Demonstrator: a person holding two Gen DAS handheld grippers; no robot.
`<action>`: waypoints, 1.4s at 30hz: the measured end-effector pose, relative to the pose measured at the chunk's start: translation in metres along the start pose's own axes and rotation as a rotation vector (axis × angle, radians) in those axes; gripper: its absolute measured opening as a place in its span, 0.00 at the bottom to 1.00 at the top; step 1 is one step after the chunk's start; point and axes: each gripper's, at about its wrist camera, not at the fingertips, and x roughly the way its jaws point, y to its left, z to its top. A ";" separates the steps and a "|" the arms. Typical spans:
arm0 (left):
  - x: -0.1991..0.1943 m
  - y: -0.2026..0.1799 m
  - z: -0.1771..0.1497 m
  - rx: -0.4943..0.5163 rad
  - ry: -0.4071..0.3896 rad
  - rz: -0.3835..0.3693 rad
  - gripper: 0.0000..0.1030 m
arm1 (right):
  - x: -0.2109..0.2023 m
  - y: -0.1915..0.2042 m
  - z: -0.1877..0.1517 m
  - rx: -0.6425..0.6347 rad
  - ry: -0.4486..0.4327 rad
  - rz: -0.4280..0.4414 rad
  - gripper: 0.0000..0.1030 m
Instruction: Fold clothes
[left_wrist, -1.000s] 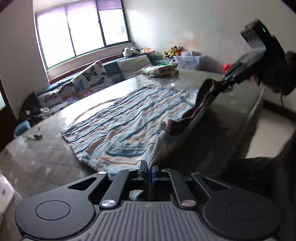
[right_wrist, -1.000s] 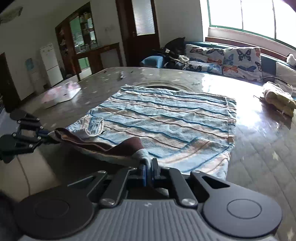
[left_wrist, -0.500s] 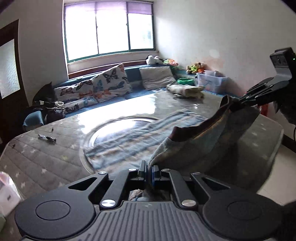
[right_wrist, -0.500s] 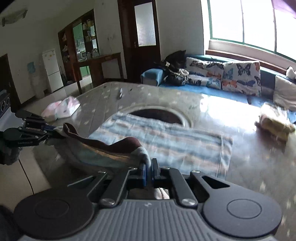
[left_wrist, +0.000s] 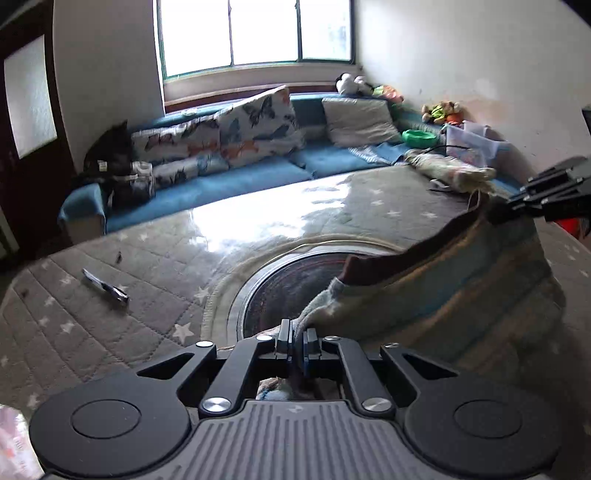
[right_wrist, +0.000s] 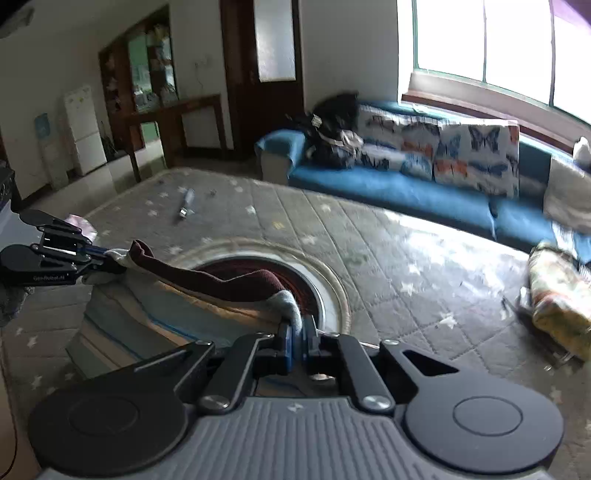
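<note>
Maroon trim runs along the top edge of the striped garment (left_wrist: 461, 295) that I hold stretched between both tools. My left gripper (left_wrist: 294, 341) is clamped on one corner at six o'clock in its own view; the cloth bunches between the fingers, and how much is pinched I cannot see because the black housing covers it. My right gripper (right_wrist: 295, 345) is likewise closed on the opposite corner, a grey cuff-like fold (right_wrist: 290, 304) curling over its fingertips. In the left view, that right tool shows at three o'clock, cut off by the frame edge. In the right view, the left tool sits at nine o'clock, also partly cropped.

The garment hangs in a sag between them, above the quilted star-patterned table cover (left_wrist: 110, 332). Its lower part is hidden behind my grippers, so I cannot tell whether it touches the table. Behind it, a round inset (right_wrist: 321, 295) in the table is half covered. A small blurred object (left_wrist: 105, 288) lies at nine o'clock. Folded yellowish cloth (right_wrist: 557, 295) rests at three o'clock, cropped. A blue sofa (right_wrist: 388, 184) lies beyond.
</note>
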 end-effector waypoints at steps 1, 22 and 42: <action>0.008 0.002 0.001 -0.010 0.011 0.005 0.06 | 0.008 -0.004 0.000 0.013 0.007 -0.004 0.04; 0.074 0.040 0.012 -0.247 0.061 0.182 0.36 | 0.064 -0.067 -0.021 0.278 -0.083 -0.147 0.33; 0.083 0.015 0.000 -0.313 0.073 0.034 0.36 | 0.070 -0.080 -0.065 0.330 -0.049 -0.211 0.15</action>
